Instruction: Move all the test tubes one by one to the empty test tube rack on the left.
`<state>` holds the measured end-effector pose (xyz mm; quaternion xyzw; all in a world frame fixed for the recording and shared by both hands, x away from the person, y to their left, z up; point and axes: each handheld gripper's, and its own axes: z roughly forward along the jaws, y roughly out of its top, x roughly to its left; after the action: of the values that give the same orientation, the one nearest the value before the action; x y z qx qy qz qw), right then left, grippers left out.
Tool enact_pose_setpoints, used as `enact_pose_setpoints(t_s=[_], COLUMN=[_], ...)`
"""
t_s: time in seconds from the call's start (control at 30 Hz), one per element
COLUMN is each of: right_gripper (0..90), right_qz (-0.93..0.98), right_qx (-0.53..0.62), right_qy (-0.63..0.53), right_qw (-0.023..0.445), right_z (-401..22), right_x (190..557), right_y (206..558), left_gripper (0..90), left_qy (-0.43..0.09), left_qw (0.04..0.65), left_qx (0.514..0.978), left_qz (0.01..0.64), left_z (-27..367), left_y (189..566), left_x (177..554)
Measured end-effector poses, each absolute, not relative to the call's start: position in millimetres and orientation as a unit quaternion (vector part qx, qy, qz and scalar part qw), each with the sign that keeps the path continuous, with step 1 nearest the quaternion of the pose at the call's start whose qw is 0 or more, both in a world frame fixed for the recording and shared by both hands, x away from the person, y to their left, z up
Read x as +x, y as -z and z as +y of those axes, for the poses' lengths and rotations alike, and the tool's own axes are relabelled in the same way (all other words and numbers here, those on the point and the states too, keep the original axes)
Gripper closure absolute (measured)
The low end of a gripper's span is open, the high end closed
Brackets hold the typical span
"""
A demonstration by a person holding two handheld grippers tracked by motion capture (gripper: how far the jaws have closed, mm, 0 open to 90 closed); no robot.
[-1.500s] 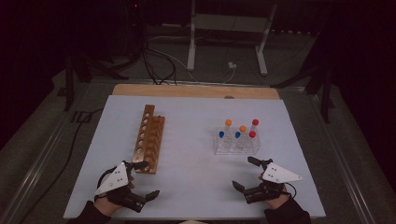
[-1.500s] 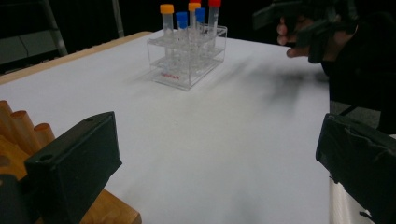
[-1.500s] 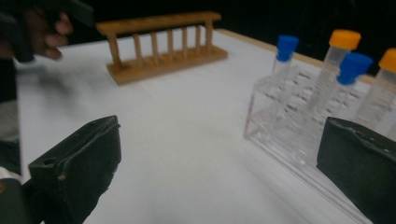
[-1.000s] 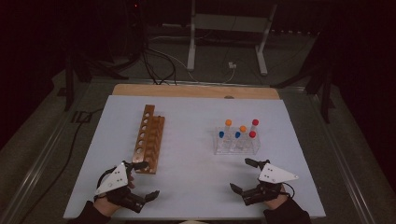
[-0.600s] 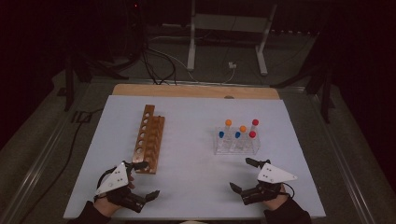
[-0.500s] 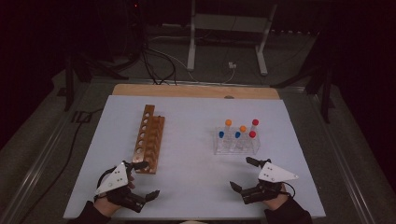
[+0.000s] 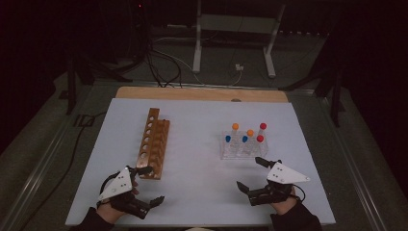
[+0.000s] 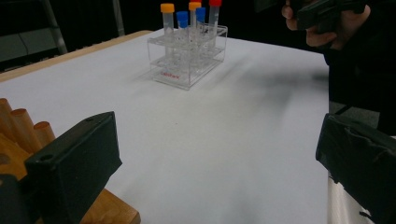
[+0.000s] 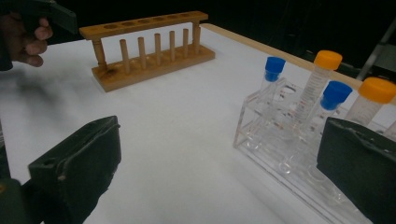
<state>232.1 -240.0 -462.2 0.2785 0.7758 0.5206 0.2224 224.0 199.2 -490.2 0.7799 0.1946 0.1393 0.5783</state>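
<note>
High view shows both grippers low at the near edge of the white table [image 7: 192,139], each with its jaws spread wide and holding nothing: the left gripper [image 7: 146,185] sits at about 7 o'clock, just beside the near end of the wooden tube rack [image 7: 153,143], and the right gripper [image 7: 250,174] at about 5 o'clock, just short of the clear plastic rack [image 7: 243,146] with its capped tubes. The likely step is a pick from that clear rack. The orange-capped tube [image 9: 322,79] and the blue-capped tube [image 9: 332,105] stand close together, so the right gripper should come in level, straddle one tube below its cap, close gently and lift straight up so the light rack stays put.
</note>
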Motion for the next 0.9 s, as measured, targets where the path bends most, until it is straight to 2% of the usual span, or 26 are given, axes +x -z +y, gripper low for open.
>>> enact_pose_setpoints(t_s=[0.67, 0.9], right_gripper=[0.0, 0.0], right_qz=[0.747, 0.741], right_qx=[0.309, 0.326], right_qy=[-0.517, -0.515], right_qw=[0.281, 0.283], right_z=[-215.8, -205.4], right_x=[245.1, 253.6], right_y=[442.4, 439.9], left_gripper=[0.5, 0.5], left_qy=[-0.139, -0.140], left_qw=[0.577, 0.576], left_qx=[0.780, 0.782], left_qz=[0.195, 0.193], left_z=[199.0, 198.4], left_y=[490.6, 490.2], left_x=[224.1, 223.8])
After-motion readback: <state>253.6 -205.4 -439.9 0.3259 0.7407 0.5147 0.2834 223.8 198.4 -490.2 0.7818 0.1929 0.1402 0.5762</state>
